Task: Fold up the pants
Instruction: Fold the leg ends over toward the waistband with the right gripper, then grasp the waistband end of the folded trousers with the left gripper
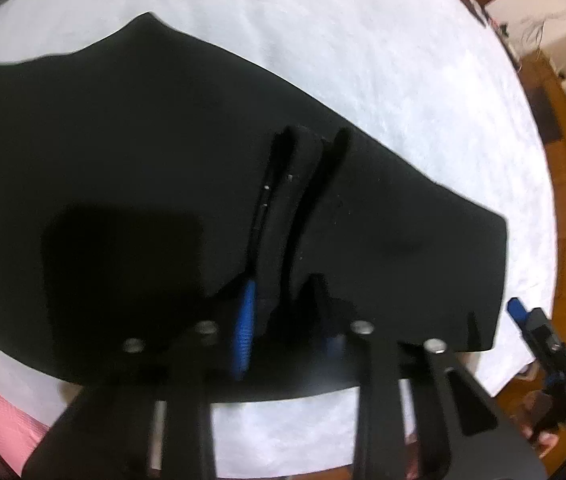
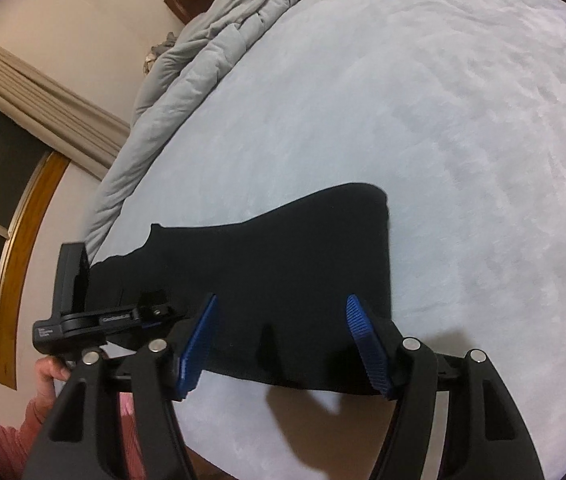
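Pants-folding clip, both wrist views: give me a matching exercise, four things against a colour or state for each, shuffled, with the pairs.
Things:
1. pants
2. left gripper
3. right gripper
4. comforter

States:
A. jaws wide apart, nothing between the pads
B. grey, bunched along the far side of the bed
C. black, lying flat on the pale bed cover
D. jaws nearly together, pinching a ridge of black cloth

Pairs: 1-C, 2-D, 3-A, 4-B

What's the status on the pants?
Left tool shut on pants. Right tool open over the near edge. Pants flat on bed; nothing in the way.
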A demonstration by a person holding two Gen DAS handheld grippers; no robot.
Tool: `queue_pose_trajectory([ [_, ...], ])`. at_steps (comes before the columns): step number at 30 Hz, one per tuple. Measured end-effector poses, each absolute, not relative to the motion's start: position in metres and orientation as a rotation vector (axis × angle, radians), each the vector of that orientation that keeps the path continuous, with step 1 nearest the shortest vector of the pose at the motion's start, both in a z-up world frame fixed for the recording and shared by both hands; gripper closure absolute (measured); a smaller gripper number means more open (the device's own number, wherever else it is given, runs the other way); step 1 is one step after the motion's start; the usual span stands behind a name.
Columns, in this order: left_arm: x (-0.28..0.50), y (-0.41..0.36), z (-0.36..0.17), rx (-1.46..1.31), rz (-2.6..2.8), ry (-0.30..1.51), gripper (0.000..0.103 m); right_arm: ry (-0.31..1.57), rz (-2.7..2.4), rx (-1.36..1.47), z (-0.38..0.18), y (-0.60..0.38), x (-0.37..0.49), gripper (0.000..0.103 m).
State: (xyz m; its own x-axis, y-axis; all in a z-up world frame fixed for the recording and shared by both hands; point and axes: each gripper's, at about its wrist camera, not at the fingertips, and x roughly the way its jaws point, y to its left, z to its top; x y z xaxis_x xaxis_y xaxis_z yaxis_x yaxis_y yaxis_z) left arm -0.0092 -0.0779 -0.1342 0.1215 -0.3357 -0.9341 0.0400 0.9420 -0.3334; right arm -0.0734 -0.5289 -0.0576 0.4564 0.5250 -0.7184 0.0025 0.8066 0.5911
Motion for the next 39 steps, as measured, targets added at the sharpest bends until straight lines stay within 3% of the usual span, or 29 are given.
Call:
queue_pose_trajectory([
  [8,-0.022,-0.053,-0.104,-0.244,-0.207,1.266,0.090,1.055,0.307,0.623,-0.059,-0.547,-0.072,0.036],
  [15,-0.016,-0.055,-0.126,-0.122,-0.177,1.293,0.087,1.194,0.255,0.448,-0.087,-0.513,-0.056,0.036],
  [20,-0.014,-0.058,-0.126,-0.075,-0.205,1.282,0.080,1.243,0.217,0.377,-0.104,-0.507,-0.053,0.036],
  [24,-0.010,-0.047,-0.114,-0.033,-0.245,1.287,0.060,1.228,0.201,0.381,-0.091,-0.510,-0.055,0.036],
  [26,-0.010,-0.034,-0.102,-0.022,-0.248,1.276,0.060,1.181,0.223,0.372,-0.074,-0.506,-0.058,0.036],
  [28,-0.011,-0.009,-0.093,-0.044,-0.238,1.282,0.054,1.138,0.262,0.372,-0.060,-0.498,-0.059,0.035],
  [39,-0.013,0.141,-0.088,-0.167,0.040,1.265,0.054,1.151,0.485,0.356,-0.054,-0.410,-0.042,0.035],
])
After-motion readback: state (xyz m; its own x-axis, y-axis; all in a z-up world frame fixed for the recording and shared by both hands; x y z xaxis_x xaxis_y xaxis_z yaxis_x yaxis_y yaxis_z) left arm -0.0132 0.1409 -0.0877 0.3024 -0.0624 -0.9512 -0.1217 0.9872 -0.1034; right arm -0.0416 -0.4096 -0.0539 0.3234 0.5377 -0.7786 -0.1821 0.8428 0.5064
